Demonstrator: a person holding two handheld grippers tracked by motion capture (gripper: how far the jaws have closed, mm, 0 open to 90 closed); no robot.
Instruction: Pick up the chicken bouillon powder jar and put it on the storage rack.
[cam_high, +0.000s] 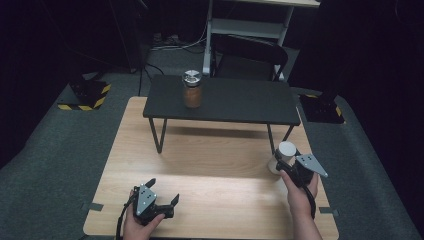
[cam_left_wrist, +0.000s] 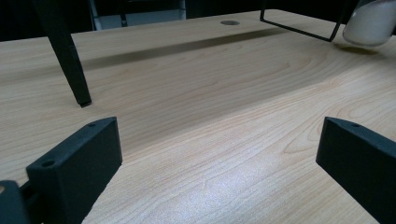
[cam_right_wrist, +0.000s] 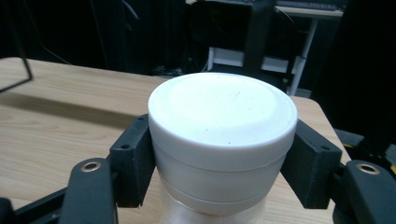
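I've got the right gripper (cam_high: 289, 167) pinching the white-lidded, frosted plastic jar (cam_right_wrist: 222, 140) w/ both pads pressed on opposite sides just under the lid rim. The jar sits near the right edge of the light wooden table (cam_high: 200, 170), just in front of the right legs of the low black metal-legged shelf (cam_high: 220, 100).

Handling, my read: smooth plastic, stiff enough not to crush, prob. light, though contents can't be told thru the frosted wall. The surface looks slick, so a grip at the lid band, where the rim gives a lip to stop it sliding down, seems the best spot. If the lid is only screwed on loose, lifting by it could be risky; lower on the body would be safer.

Long axis approx. vertical, lid up, base toward the tabletop; in the left gripper view the base (cam_left_wrist: 371, 28) looks slightly tilted, maybe just off the wood, can't tell for sure.

Left gripper (cam_high: 162, 192) rests near the front-left corner of the table, jaws spread wide, nothing btwn them.
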